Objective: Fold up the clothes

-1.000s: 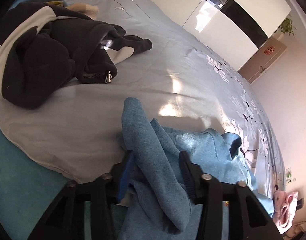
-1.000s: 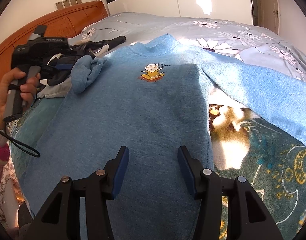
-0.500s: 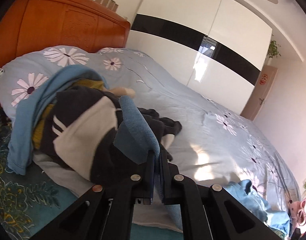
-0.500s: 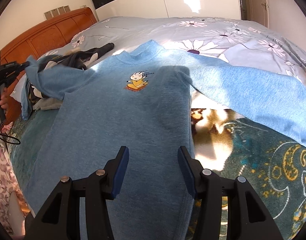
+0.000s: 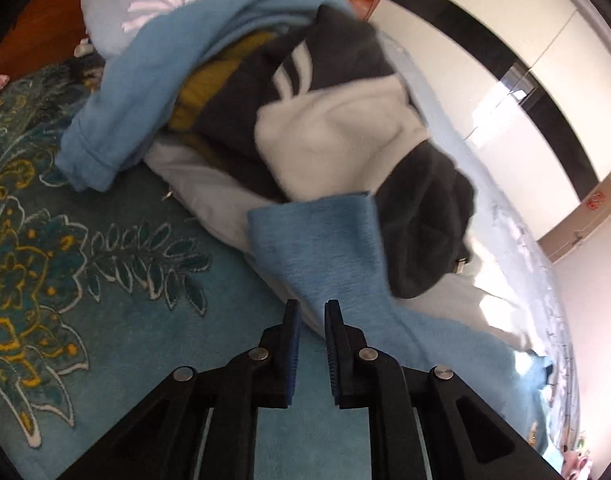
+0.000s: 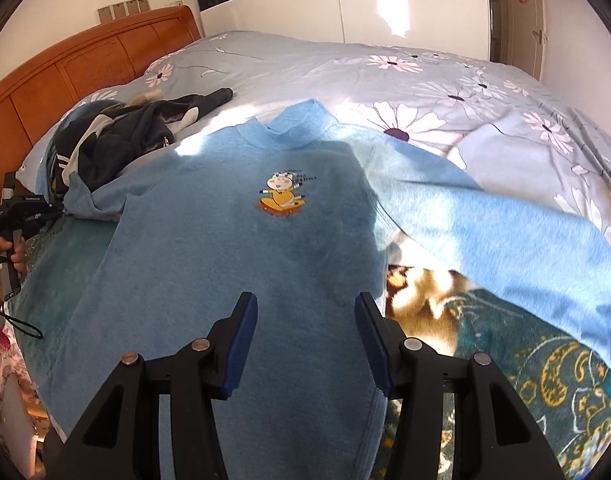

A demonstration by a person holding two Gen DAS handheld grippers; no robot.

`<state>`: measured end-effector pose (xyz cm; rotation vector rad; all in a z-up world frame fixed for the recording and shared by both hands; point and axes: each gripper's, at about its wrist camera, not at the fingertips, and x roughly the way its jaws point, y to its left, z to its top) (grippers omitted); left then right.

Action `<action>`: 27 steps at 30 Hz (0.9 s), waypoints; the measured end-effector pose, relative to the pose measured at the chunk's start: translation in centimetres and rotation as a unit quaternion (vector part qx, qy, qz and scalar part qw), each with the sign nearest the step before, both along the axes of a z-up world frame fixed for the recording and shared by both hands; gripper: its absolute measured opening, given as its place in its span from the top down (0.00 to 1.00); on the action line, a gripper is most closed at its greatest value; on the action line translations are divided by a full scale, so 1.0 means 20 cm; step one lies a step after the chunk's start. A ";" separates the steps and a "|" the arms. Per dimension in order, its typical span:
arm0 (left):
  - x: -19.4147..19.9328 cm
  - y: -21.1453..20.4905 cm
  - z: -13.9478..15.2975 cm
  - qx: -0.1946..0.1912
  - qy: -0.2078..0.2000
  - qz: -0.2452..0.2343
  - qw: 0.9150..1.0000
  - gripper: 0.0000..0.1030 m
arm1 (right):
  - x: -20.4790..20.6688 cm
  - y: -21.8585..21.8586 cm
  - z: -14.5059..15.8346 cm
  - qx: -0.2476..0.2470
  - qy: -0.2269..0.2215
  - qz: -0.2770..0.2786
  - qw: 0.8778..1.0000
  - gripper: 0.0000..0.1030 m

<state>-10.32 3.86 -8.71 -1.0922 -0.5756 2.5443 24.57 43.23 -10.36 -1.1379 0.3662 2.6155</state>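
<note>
A light blue sweatshirt (image 6: 265,264) with a cartoon print lies face up on the bed, neck toward the far side. Its right sleeve (image 6: 505,240) lies stretched to the right. Its left sleeve (image 5: 321,248) lies stretched out in front of my left gripper (image 5: 311,312), whose jaws stand a narrow gap apart just off the cuff, holding nothing. In the right wrist view the left gripper (image 6: 53,213) sits at the sleeve end (image 6: 85,204). My right gripper (image 6: 305,308) is open and empty above the sweatshirt's lower body.
A pile of dark, white, yellow and blue clothes (image 5: 337,128) lies just beyond the left sleeve, also in the right wrist view (image 6: 117,140). A teal patterned blanket (image 5: 85,280) covers the near bed, a floral duvet (image 6: 425,80) the far side. Wooden headboard (image 6: 65,80) at left.
My left gripper pulled the left sleeve out to the side, away from the body, then opened slightly and let the cuff go. My right gripper stayed open above the sweatshirt.
</note>
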 end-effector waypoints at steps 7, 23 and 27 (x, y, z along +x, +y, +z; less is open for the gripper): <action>-0.13 0.05 -0.11 -0.028 -0.034 0.031 0.999 0.46 | -0.14 -0.16 0.01 -0.011 0.011 0.043 0.999 0.49; 0.00 -0.07 -0.05 0.055 0.047 0.024 0.997 0.95 | -0.12 -0.14 -0.05 -0.026 -0.005 0.033 0.999 0.49; 0.15 -0.22 -0.09 0.072 0.048 0.024 0.996 0.94 | -0.09 -0.13 -0.04 -0.039 0.002 0.022 0.999 0.49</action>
